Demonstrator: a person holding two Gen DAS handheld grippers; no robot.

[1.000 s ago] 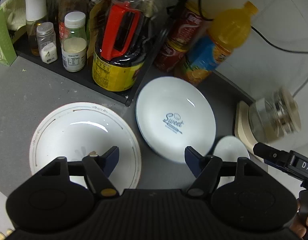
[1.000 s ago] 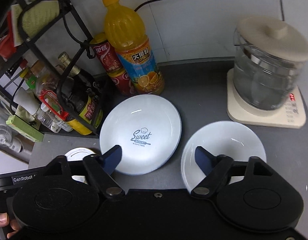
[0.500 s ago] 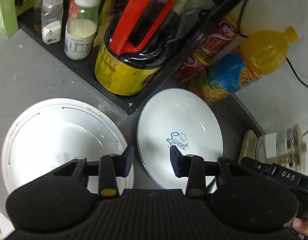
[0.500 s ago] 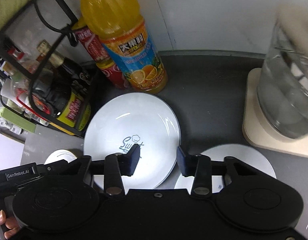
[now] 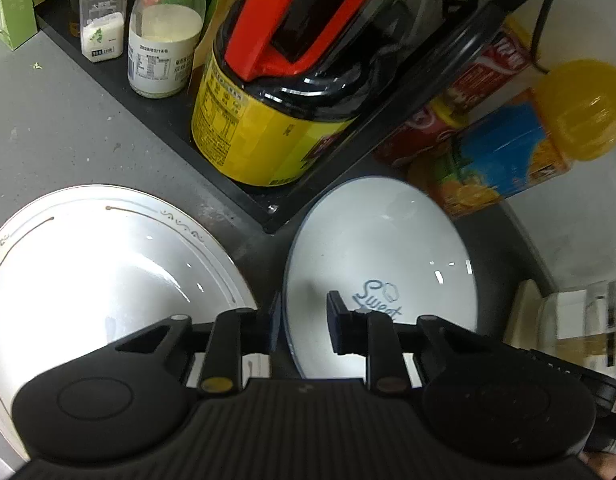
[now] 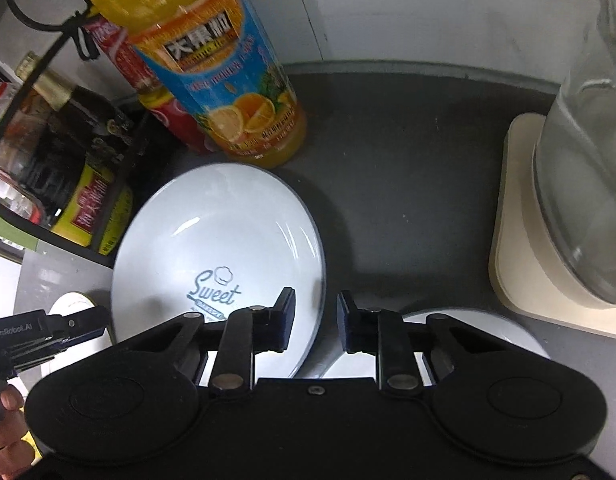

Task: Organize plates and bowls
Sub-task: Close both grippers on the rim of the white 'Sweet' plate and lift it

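A pale plate printed "Sweet" (image 5: 380, 248) (image 6: 215, 232) lies flat on the dark counter. My left gripper (image 5: 301, 320) straddles its left rim, one finger outside and one inside, closed down to a narrow gap on the rim. On the opposite side my right gripper (image 6: 314, 314) pinches the right rim the same way. A large white plate with gold trim (image 5: 107, 264) sits left of the Sweet plate, partly under the left gripper's body. A plain white dish (image 6: 488, 328) lies to the right, mostly hidden behind the right gripper.
A black rack holds a soy sauce jug (image 5: 267, 120) and spice jars (image 5: 101, 20) close behind the plates. An orange juice bottle (image 6: 211, 72) and red cans (image 6: 175, 120) stand at the wall. A glass kettle on a cream base (image 6: 580, 200) is at the right.
Both grippers have come down close to the Sweet plate and narrowed from wide open to a small gap around its opposite rims. The plate has not moved.
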